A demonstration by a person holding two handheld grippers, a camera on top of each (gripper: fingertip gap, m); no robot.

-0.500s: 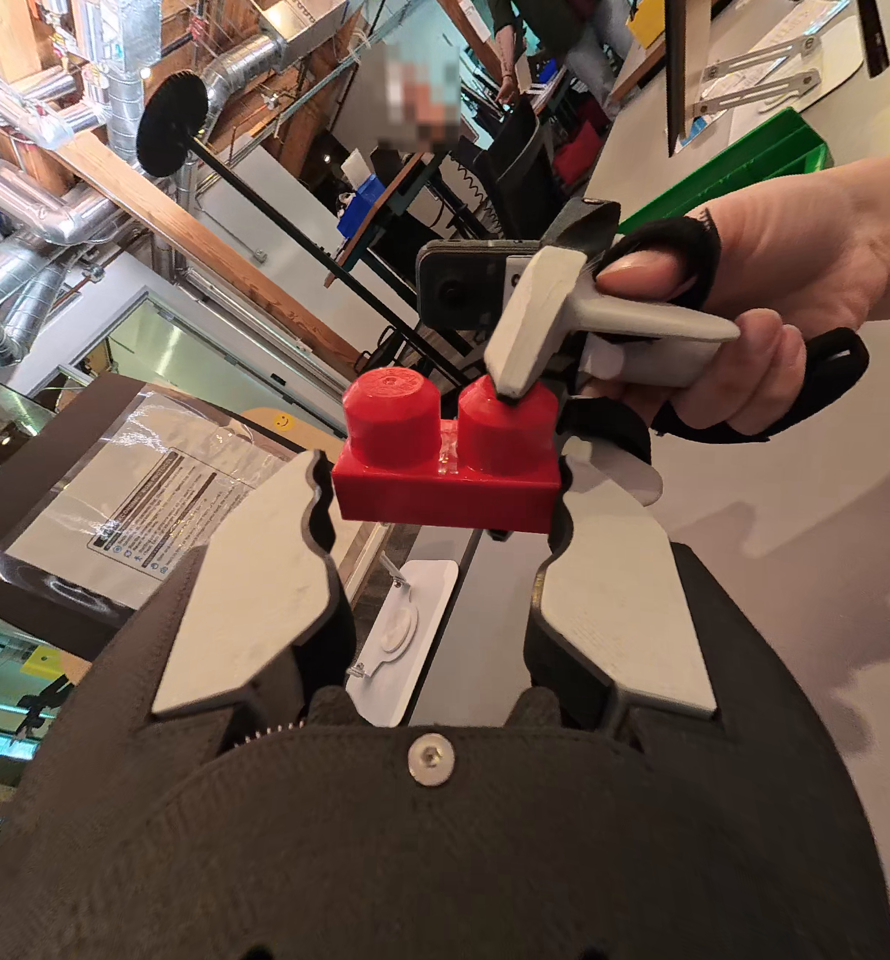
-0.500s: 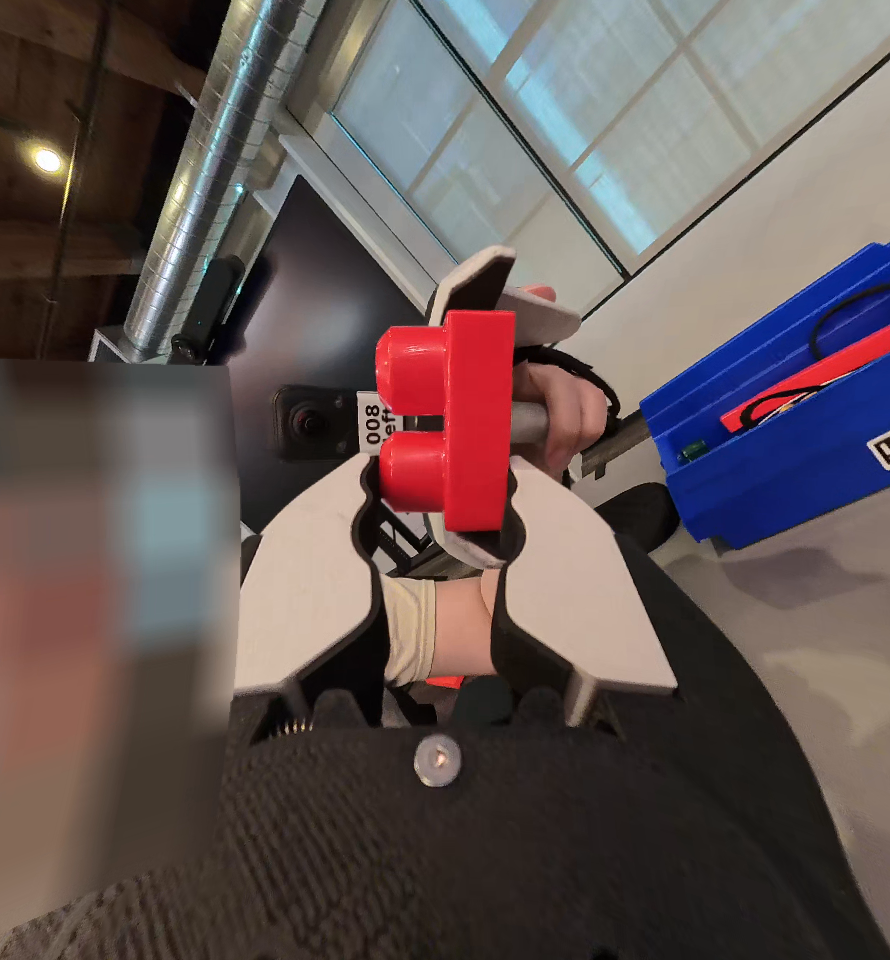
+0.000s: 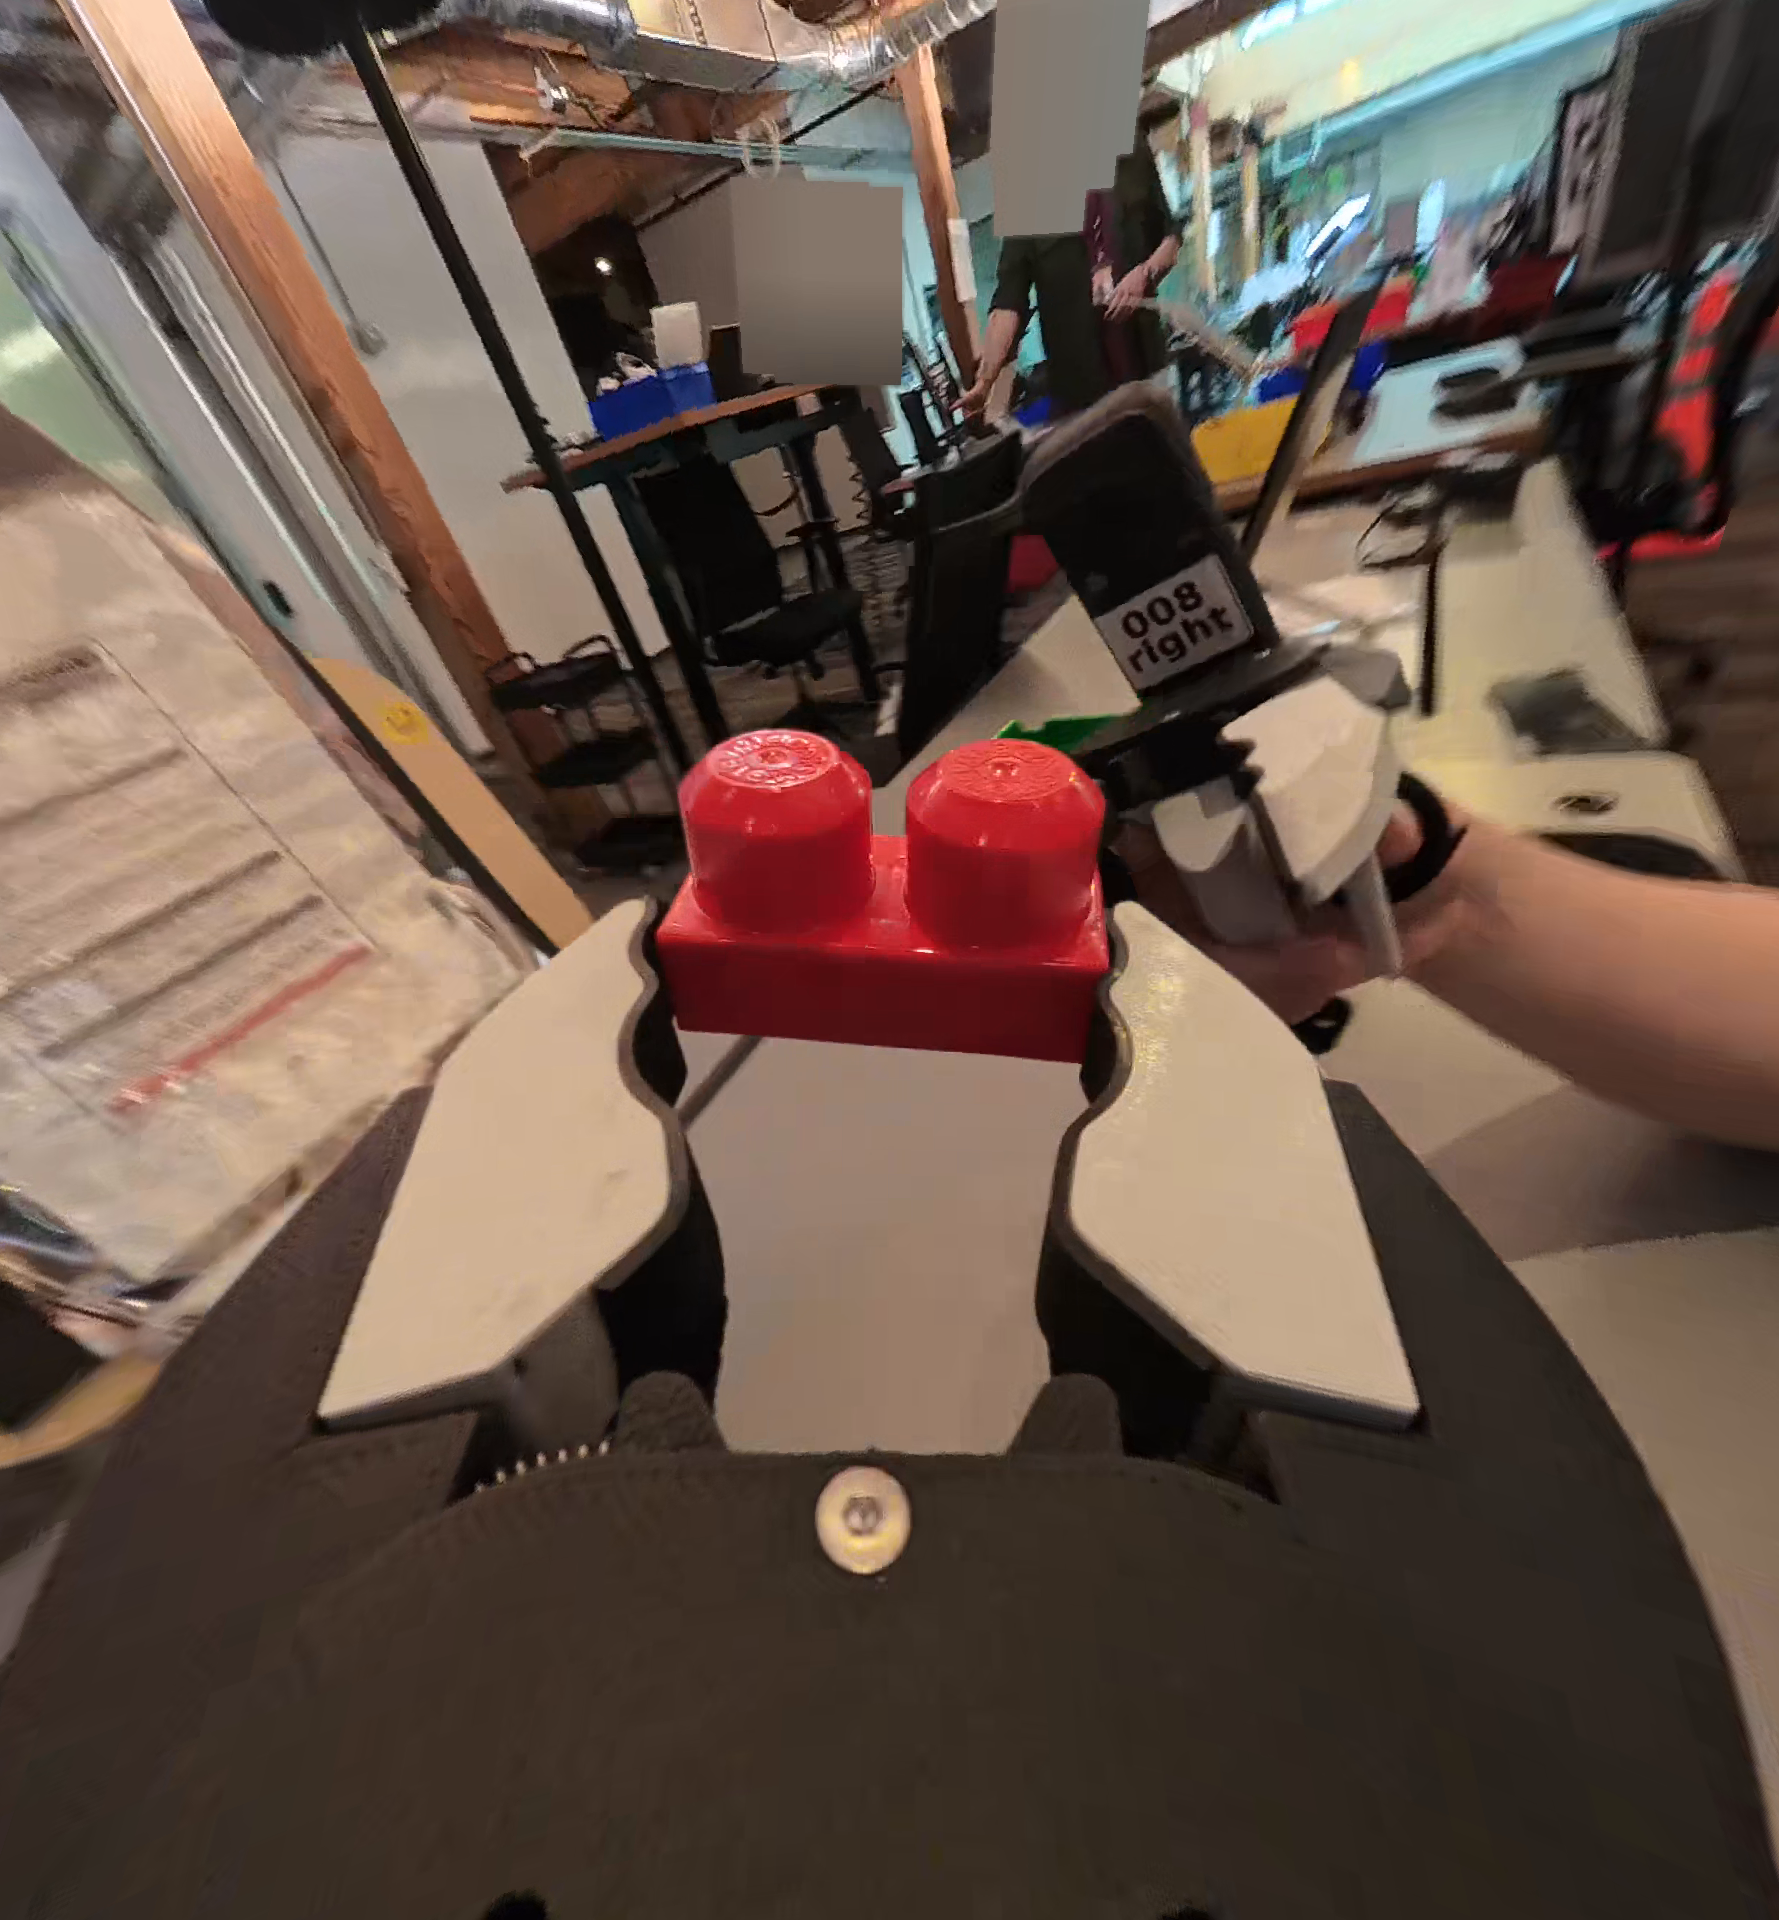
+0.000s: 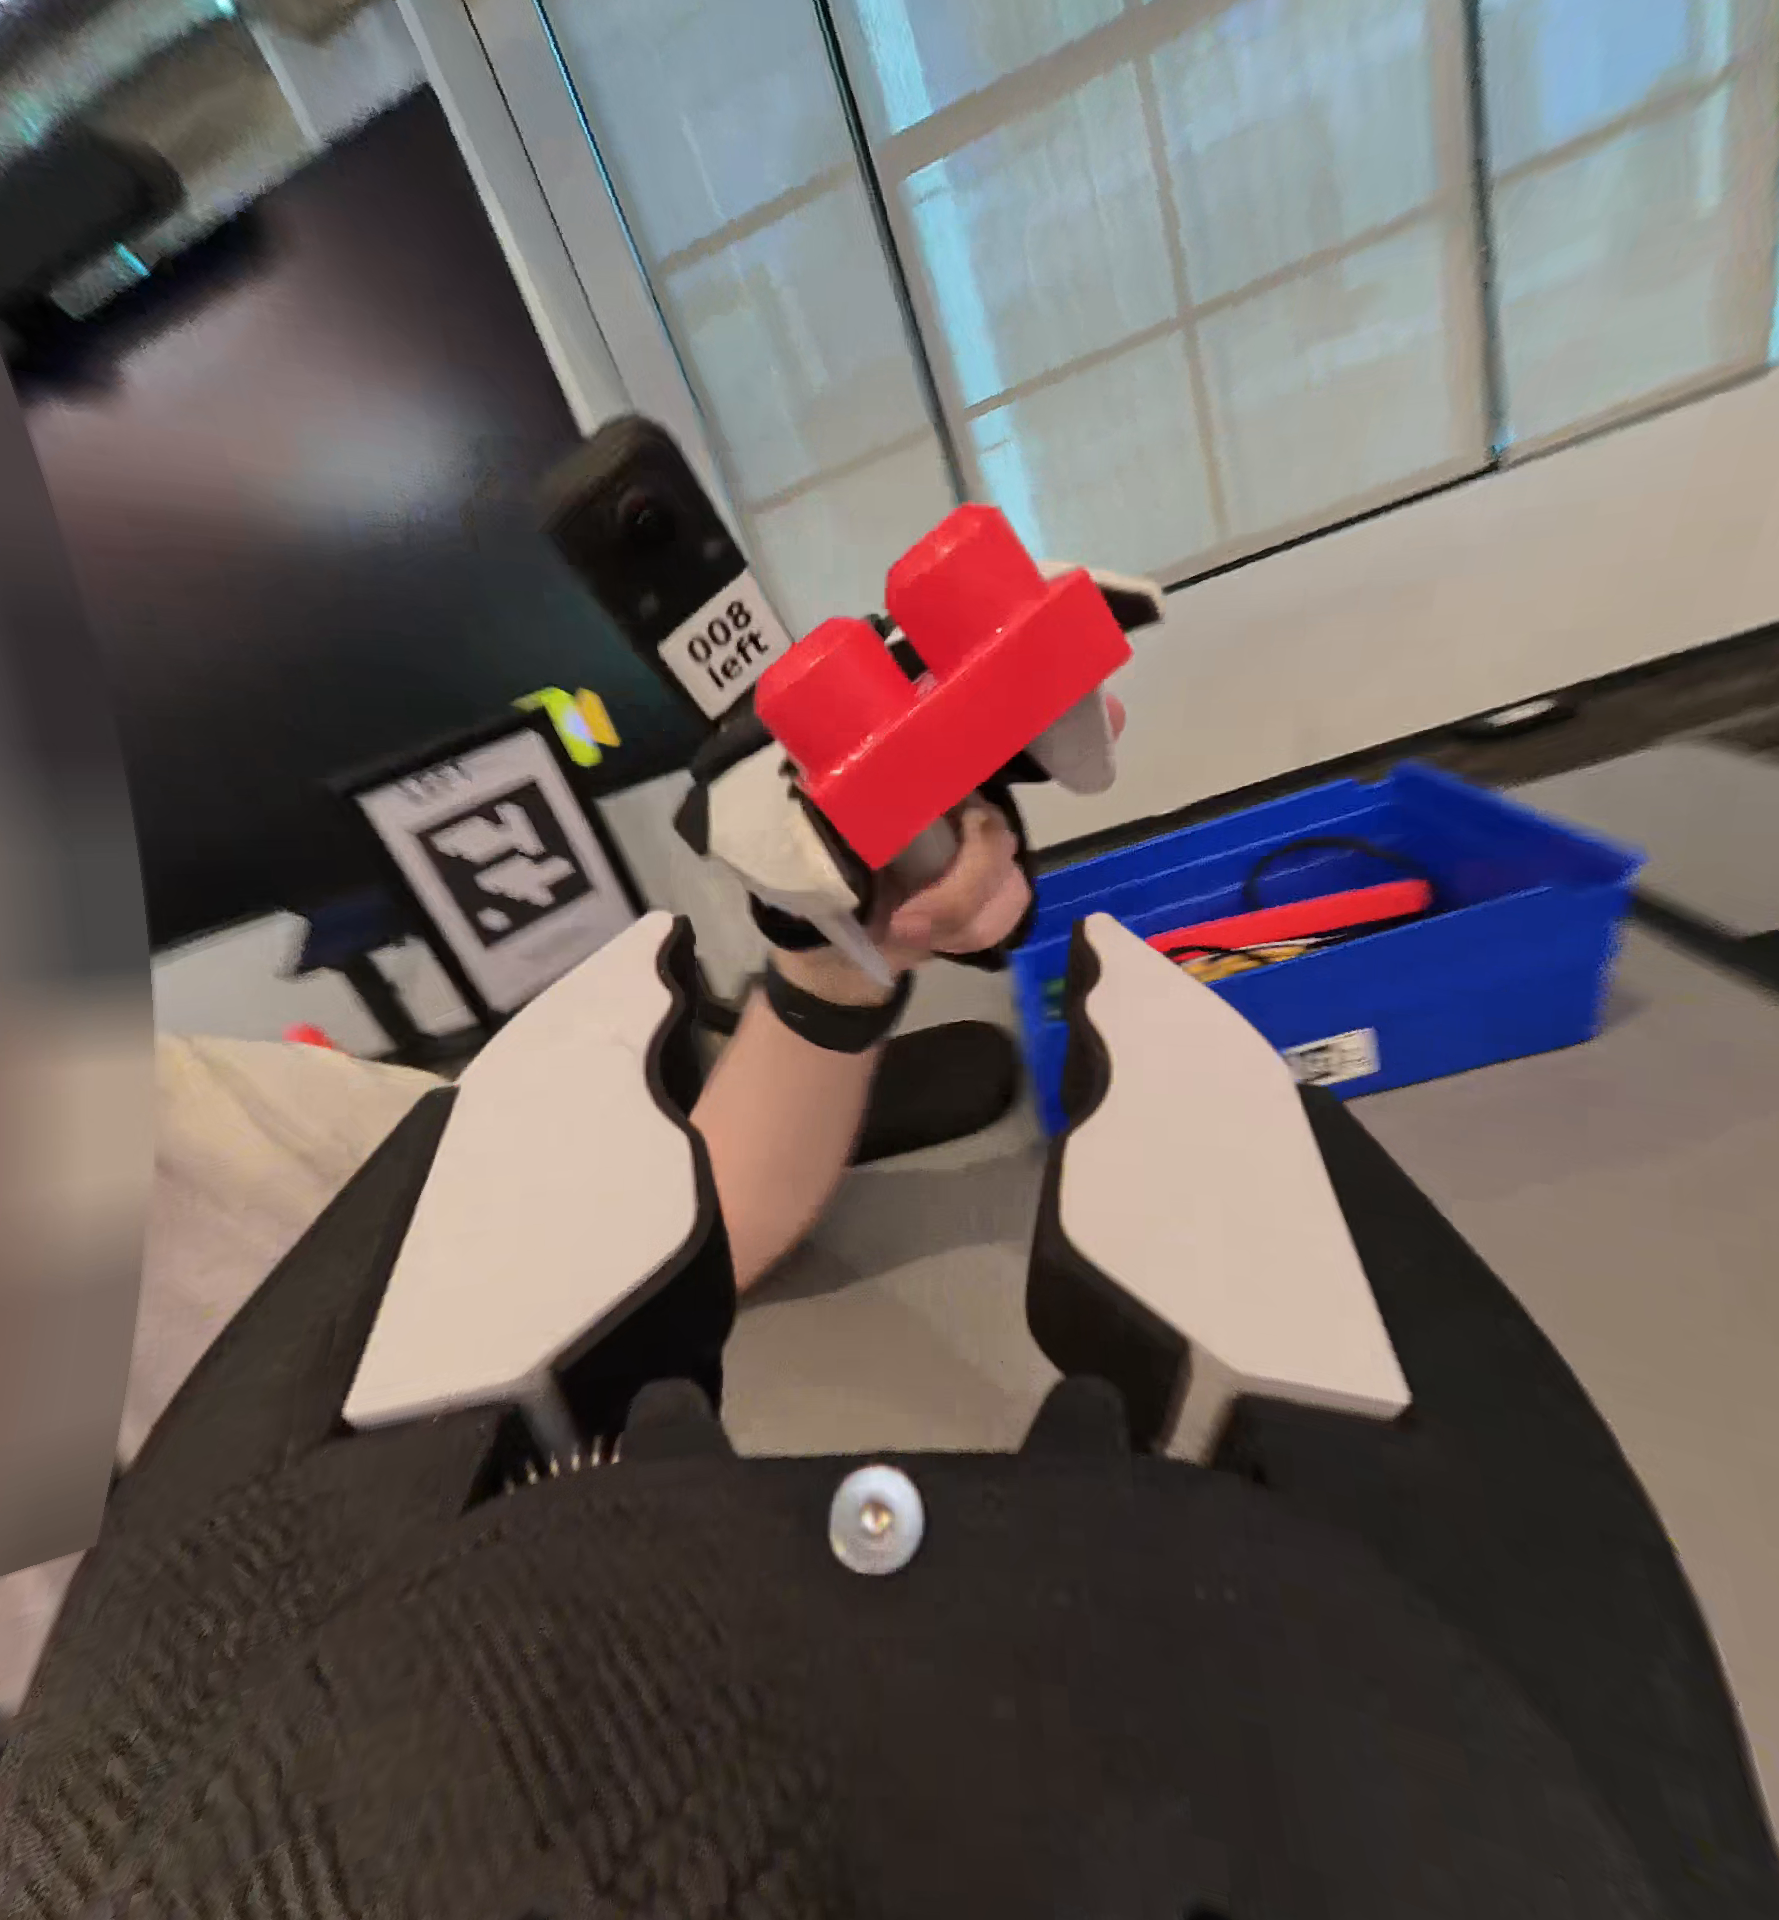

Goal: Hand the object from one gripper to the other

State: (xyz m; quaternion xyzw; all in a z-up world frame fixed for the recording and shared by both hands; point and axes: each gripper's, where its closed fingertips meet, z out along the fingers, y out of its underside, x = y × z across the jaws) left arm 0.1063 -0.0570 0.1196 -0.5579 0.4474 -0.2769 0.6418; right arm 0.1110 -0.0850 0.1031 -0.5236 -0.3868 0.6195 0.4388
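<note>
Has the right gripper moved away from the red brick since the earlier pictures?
Yes. The right gripper, open and empty, has pulled back from the red brick, which the left gripper holds; the blue bin shows beside it.

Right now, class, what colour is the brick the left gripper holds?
Red brick; clearest in the left wrist view.

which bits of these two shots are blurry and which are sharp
Left wrist view: red brick and left gripper sharp; the plastic-wrapped sheet and room edges smear with motion blur. Right wrist view: right gripper fairly sharp, brick and blue bin slightly soft.
</note>
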